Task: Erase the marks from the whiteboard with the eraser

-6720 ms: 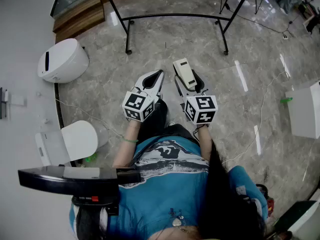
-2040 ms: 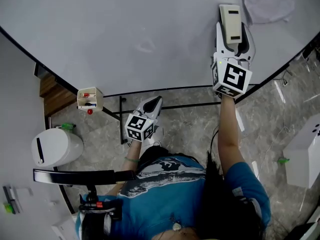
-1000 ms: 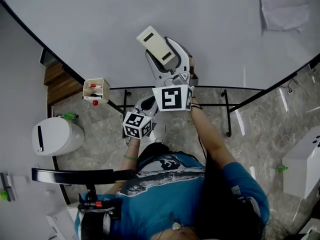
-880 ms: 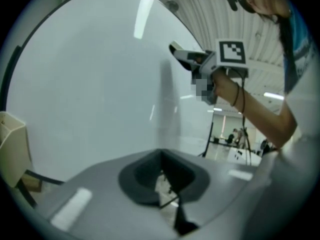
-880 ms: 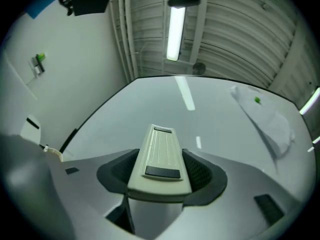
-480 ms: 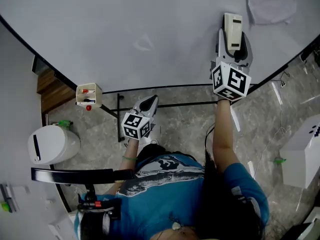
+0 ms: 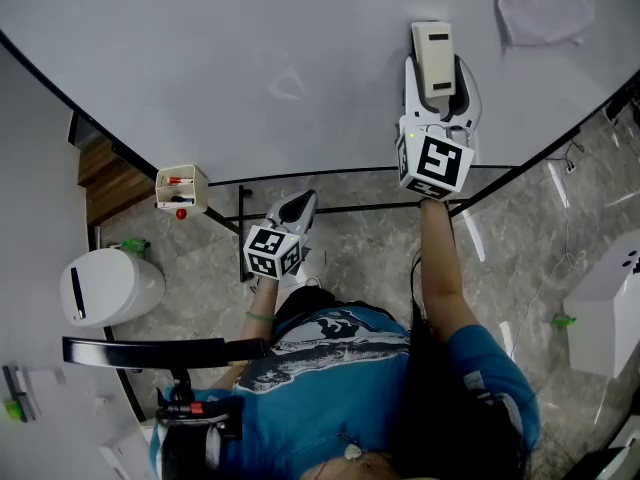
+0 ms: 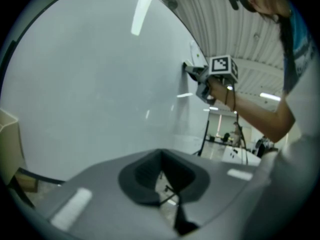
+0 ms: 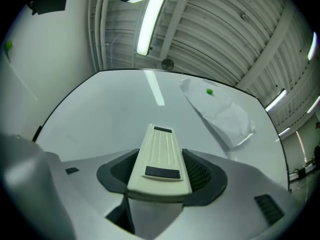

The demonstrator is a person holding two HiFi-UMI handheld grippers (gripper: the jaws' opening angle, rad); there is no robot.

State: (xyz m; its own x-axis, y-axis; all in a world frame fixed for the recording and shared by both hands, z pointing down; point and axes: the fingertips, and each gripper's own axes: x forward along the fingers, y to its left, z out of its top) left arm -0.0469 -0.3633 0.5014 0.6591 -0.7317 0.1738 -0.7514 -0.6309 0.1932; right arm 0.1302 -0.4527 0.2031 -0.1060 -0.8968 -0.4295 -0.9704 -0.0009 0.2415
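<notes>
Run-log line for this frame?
right gripper: shut on cream rectangular eraser, at white whiteboard | left gripper: shut, empty, low | faint grey mark visible

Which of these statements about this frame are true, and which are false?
1. The right gripper holds the eraser. True.
2. The left gripper touches the whiteboard. False: it hangs below the whiteboard's edge, holding nothing.
3. A paper sheet hangs on the whiteboard, right of the eraser. True.
4. The whiteboard is wiped clean. False: a faint mark shows left of the eraser.
</notes>
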